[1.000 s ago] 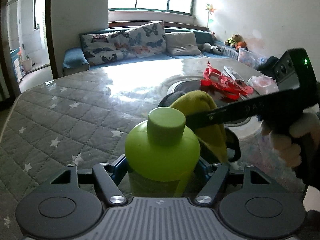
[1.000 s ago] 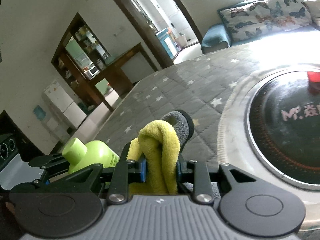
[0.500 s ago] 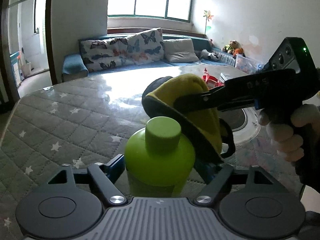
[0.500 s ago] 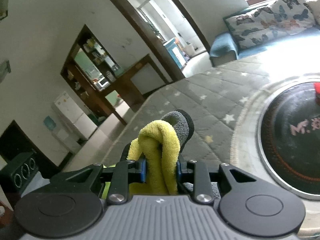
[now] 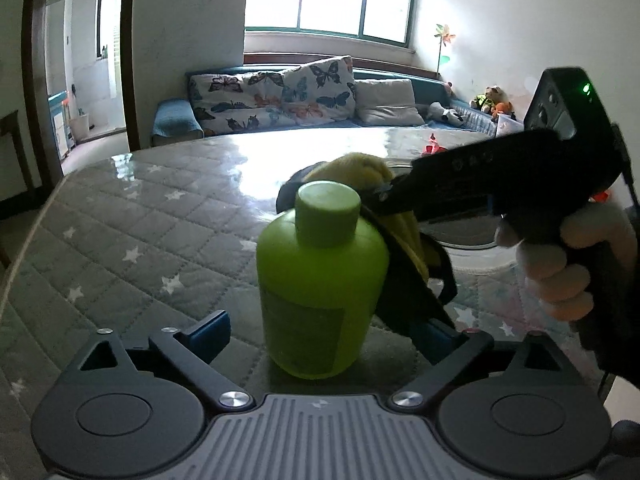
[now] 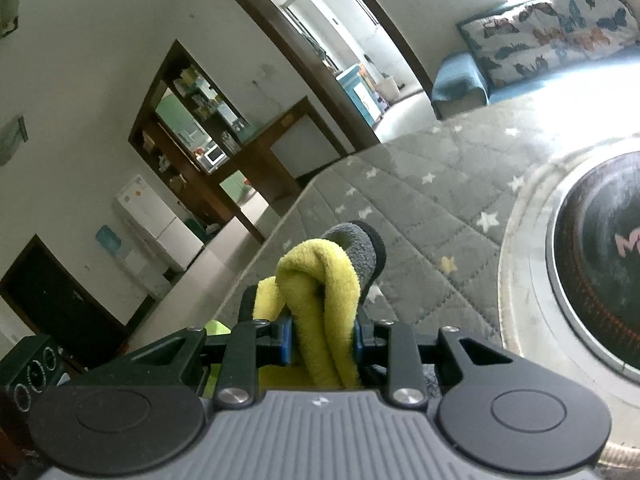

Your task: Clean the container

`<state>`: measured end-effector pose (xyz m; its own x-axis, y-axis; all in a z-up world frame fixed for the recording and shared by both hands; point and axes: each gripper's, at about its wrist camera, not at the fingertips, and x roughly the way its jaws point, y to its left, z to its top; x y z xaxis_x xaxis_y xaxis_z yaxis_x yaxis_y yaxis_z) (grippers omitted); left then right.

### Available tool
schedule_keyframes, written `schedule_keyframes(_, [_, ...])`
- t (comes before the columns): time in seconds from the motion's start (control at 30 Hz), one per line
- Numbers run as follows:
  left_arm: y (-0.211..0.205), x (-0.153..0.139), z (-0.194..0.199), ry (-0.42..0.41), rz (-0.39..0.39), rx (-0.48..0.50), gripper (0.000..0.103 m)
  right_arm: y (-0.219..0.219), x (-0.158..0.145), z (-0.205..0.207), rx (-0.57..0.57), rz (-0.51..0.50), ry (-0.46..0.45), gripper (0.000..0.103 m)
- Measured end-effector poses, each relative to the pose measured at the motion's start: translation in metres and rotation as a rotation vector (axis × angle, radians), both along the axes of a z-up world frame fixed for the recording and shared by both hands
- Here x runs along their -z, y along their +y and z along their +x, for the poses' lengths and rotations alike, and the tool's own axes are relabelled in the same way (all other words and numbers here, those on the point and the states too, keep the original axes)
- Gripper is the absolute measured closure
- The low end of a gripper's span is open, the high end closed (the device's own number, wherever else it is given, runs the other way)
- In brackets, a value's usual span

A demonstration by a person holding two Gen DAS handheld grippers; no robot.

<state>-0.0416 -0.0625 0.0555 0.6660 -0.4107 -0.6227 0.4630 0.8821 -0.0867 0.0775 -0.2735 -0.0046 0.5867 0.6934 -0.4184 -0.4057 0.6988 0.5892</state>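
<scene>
A lime-green bottle with its cap on stands upright on the grey quilted table. My left gripper has its jaws opening, and the bottle stands between them. The blue pads are clear of its sides. My right gripper, held by a hand, is shut on a yellow and grey cloth just behind the bottle's cap and shoulder. In the right wrist view the cloth bulges from the shut right gripper. A sliver of the bottle shows low on the left.
A round dark hob with a metal ring is set into the table to the right. A red thing lies farther back. Beyond the table are a sofa with butterfly cushions and a doorway.
The left jaws have opened off the green bottle, which now stands free on the table, and the gripper has drawn back a little. The right gripper has carried the cloth up to the bottle's cap.
</scene>
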Motion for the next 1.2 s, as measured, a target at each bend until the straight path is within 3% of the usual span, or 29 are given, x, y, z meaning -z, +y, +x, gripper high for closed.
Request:
schedule_keyframes(0.5, [-0.004, 0.023, 0.006, 0.088, -0.005, -0.012, 0.0, 0.005, 0.036, -0.011, -0.004, -0.114, 0.063, 0.075])
schedule_keyframes(0.8, [0.001, 0.032, 0.01, 0.133, -0.012, -0.021, 0.0, -0.004, 0.02, -0.025, 0.01, -0.061, 0.044, 0.075])
schedule_keyframes(1.03, [-0.001, 0.035, 0.008, 0.126, -0.002, -0.017, 0.0, -0.003, -0.012, -0.027, 0.001, -0.022, -0.04, 0.075])
schedule_keyframes(1.2, [-0.005, 0.036, 0.005, 0.122, 0.013, -0.017, 0.0, 0.008, -0.015, -0.017, -0.025, -0.042, -0.051, 0.075])
